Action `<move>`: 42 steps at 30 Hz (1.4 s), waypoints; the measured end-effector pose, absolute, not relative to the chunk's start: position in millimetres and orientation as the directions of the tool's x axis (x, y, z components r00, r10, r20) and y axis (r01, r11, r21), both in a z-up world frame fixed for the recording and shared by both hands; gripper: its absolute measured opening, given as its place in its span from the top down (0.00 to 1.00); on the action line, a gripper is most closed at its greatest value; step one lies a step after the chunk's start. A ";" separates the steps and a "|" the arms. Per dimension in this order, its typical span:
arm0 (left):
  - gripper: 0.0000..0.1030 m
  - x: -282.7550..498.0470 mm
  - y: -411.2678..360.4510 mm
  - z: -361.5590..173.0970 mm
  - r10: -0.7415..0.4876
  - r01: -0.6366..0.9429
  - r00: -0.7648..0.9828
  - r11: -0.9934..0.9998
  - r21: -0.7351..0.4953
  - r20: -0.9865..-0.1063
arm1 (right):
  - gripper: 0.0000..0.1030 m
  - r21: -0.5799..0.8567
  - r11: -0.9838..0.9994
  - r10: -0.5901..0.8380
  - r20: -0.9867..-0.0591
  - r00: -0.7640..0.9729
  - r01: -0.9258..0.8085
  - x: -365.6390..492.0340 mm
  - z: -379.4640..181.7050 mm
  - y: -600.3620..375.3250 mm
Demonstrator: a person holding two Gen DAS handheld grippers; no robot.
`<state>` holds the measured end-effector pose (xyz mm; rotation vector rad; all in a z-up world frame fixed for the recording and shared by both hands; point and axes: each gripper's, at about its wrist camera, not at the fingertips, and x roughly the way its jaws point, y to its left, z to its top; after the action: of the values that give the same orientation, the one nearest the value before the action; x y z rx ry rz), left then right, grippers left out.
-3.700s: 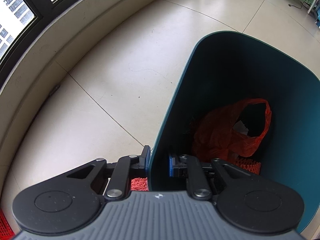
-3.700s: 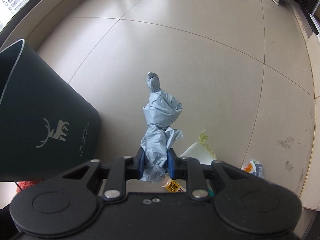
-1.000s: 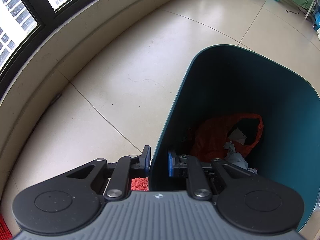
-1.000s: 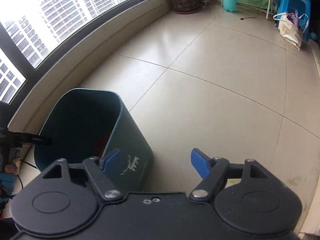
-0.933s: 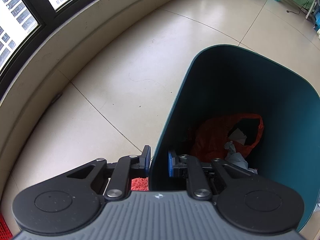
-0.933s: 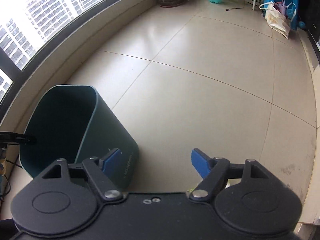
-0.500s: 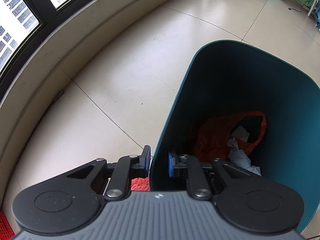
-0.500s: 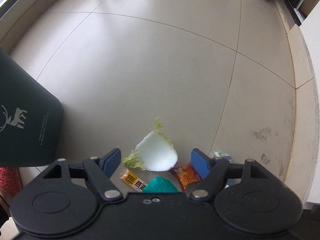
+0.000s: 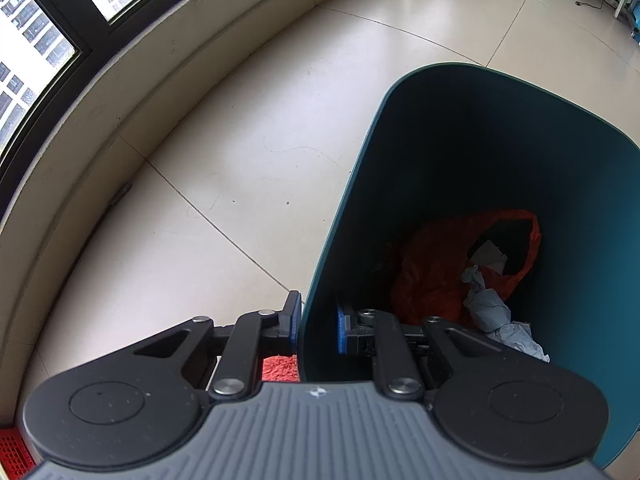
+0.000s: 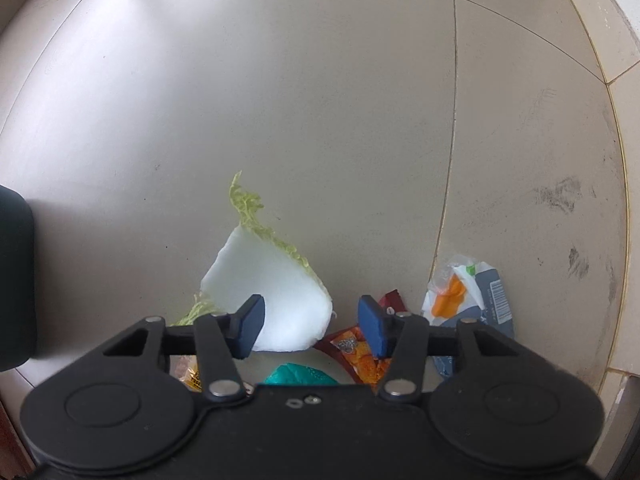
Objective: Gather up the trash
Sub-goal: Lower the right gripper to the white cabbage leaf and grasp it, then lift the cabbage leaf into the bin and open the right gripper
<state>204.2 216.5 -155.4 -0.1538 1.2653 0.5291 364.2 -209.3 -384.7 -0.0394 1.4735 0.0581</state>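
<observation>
We find a tiled floor (image 10: 320, 100) of pale beige, bounded in the left wrist view by a curved low wall under a dark-framed window (image 9: 48, 40). On it stands a dark teal bin (image 9: 580, 208), upright; its near wall sits between the pads of the left gripper (image 9: 318, 326), which is clamped on that wall, one pad outside and one inside. Within the bin we note an orange-red plastic bag (image 9: 432, 272) and, against it, a crumpled grey bag (image 9: 488, 312). In the right wrist view the bin's corner (image 10: 16, 280) shows at the left edge. The right gripper (image 10: 312, 328) points down at the litter on the floor; its jaws have just been closing but stand apart, touching nothing that we can confirm. A white cabbage leaf (image 10: 268, 276) with a green frill lies partly between them. Near it lie a grey and orange carton (image 10: 464, 292), an orange snack packet (image 10: 356, 352), a teal item (image 10: 298, 374) and a yellow wrapper (image 10: 190, 376), the last two partly hidden.
</observation>
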 end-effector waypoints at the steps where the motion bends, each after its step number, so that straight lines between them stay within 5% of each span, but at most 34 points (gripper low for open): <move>1: 0.84 204.3 216.3 -156.3 0.293 -0.459 0.198 0.871 0.176 -0.935 | 0.57 0.025 0.999 0.029 -0.995 0.097 -0.040 364.5 -387.3 -211.4; 9: 0.84 205.7 218.0 -156.6 0.290 -0.459 0.192 0.871 0.175 -0.938 | 0.62 0.037 0.998 0.034 -0.997 0.075 0.048 361.9 -408.8 -225.8; 12: 0.84 205.5 217.9 -155.9 0.293 -0.458 0.193 0.871 0.178 -0.936 | 0.79 0.037 0.997 0.033 -0.998 0.061 0.066 358.6 -412.4 -226.9; 20: 0.84 203.9 221.0 -152.5 0.282 -0.467 0.205 0.870 0.159 -0.937 | 0.94 0.023 1.000 0.021 -0.996 0.083 0.021 354.5 -381.2 -220.7; 27: 0.84 200.4 218.6 -145.9 0.294 -0.466 0.225 0.870 0.163 -0.929 | 0.95 0.040 0.985 0.068 -0.984 0.167 -0.165 347.3 -302.8 -186.6; 37: 0.84 197.9 220.7 -141.7 0.275 -0.475 0.231 0.869 0.139 -0.933 | 0.95 0.266 0.894 0.395 -0.847 0.357 -0.360 343.5 -126.1 -119.8; 42: 0.84 199.1 223.3 -140.5 0.267 -0.476 0.232 0.870 0.130 -0.935 | 0.95 0.322 0.830 0.505 -0.781 0.368 -0.456 338.4 -80.6 -85.1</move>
<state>199.1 223.3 -140.5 -0.1973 1.2365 0.5150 338.4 -85.1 -80.6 0.0542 1.0217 0.6172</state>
